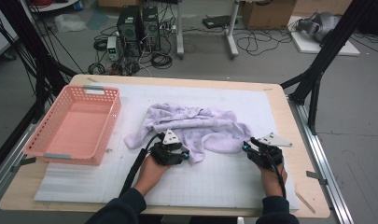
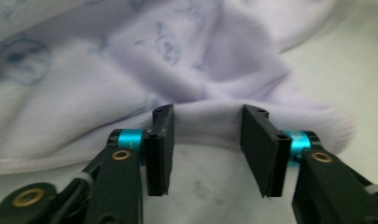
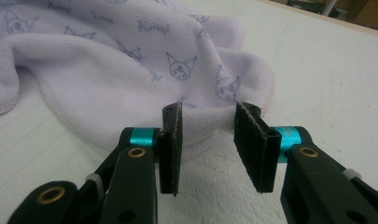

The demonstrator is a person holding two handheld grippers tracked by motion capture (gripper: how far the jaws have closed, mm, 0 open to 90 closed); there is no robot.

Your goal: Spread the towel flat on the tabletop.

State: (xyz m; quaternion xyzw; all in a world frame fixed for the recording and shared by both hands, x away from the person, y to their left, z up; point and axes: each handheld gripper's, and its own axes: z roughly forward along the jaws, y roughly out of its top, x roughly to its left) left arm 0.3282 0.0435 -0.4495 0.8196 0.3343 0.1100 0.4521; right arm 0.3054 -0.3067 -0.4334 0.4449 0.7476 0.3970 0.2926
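Observation:
A crumpled lilac towel (image 1: 196,123) with small blue cartoon prints lies in the middle of the white mat. My left gripper (image 1: 184,154) rests at its near edge, left of centre. In the left gripper view the towel (image 2: 130,70) has its hem just at the tips of my left gripper (image 2: 208,114), whose jaws stand apart with no cloth pinched. My right gripper (image 1: 246,146) sits at the towel's near right corner. In the right gripper view the jaws of my right gripper (image 3: 208,112) are also apart, and the towel (image 3: 107,70) edge lies at their tips.
A pink plastic basket (image 1: 113,119) stands on the table's left side. The white gridded mat (image 1: 214,179) covers most of the wooden table (image 1: 303,163). Black frame legs, cables and computer cases stand on the floor beyond the far edge.

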